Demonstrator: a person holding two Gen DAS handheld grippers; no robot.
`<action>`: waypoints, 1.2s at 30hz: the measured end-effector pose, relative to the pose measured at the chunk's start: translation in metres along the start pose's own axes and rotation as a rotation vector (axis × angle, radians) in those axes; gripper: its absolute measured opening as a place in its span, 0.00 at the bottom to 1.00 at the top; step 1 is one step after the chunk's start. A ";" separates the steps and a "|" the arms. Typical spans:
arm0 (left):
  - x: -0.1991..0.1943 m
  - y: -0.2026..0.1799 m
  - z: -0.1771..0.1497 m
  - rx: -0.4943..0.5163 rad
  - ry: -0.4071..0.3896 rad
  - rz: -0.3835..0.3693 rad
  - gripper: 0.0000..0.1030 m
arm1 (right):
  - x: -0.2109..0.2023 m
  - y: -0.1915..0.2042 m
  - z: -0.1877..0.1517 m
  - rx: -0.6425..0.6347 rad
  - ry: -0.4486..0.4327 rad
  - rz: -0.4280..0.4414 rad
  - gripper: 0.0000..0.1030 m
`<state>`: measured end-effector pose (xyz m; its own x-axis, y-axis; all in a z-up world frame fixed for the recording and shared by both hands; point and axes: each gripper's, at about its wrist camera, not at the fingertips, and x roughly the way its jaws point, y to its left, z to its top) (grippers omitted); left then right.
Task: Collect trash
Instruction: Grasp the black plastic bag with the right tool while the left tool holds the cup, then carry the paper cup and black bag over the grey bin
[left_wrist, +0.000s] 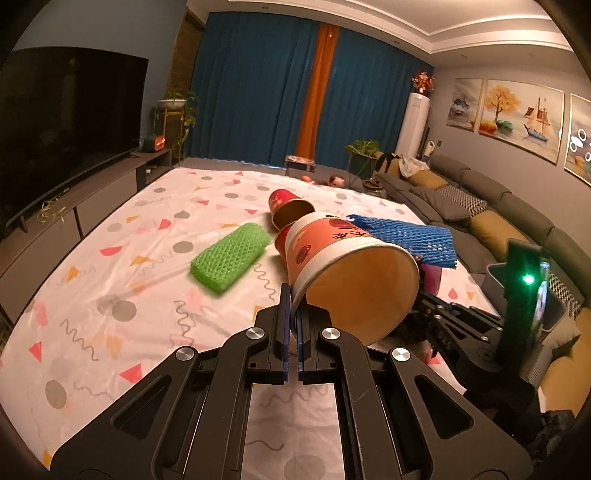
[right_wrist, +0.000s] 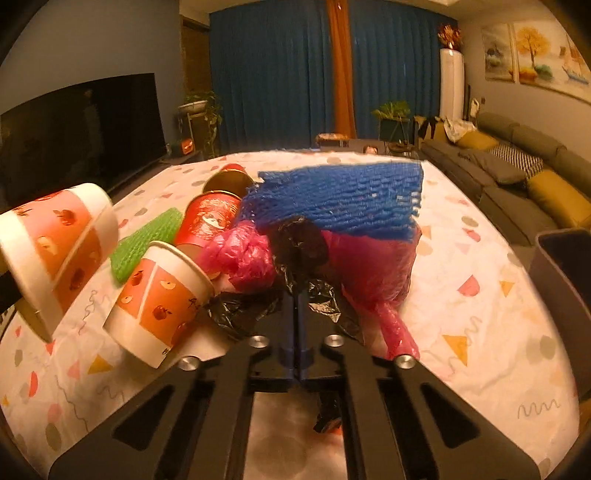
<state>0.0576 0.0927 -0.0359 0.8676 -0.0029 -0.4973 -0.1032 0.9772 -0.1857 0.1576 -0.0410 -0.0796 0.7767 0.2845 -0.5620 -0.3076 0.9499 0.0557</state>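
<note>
While the left gripper (left_wrist: 293, 314) pinches the rim of a light, crushable paper cup (left_wrist: 351, 273) at frame centre, the right gripper (right_wrist: 297, 295) is clamped on limp black plastic film (right_wrist: 303, 243) mid-frame; the red bag (right_wrist: 369, 266) beneath the blue foam net (right_wrist: 340, 199) is half hidden.

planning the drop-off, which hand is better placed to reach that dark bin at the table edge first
Right, probably. The dark bin sits just off its right side, and the right gripper is already shut on the black plastic bag. The left gripper, pinching the paper cup, is further from it.
</note>
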 end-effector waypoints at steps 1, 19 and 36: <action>-0.001 0.000 0.000 0.000 -0.001 0.001 0.02 | -0.005 0.000 0.000 0.003 -0.010 0.003 0.02; -0.023 -0.034 -0.002 0.059 -0.031 -0.042 0.02 | -0.128 -0.045 -0.008 0.077 -0.220 -0.023 0.02; -0.025 -0.098 -0.004 0.149 -0.037 -0.104 0.02 | -0.171 -0.089 -0.020 0.135 -0.302 -0.078 0.02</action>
<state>0.0438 -0.0040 -0.0085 0.8873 -0.1001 -0.4503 0.0585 0.9927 -0.1054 0.0409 -0.1773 -0.0050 0.9289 0.2165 -0.3005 -0.1808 0.9732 0.1423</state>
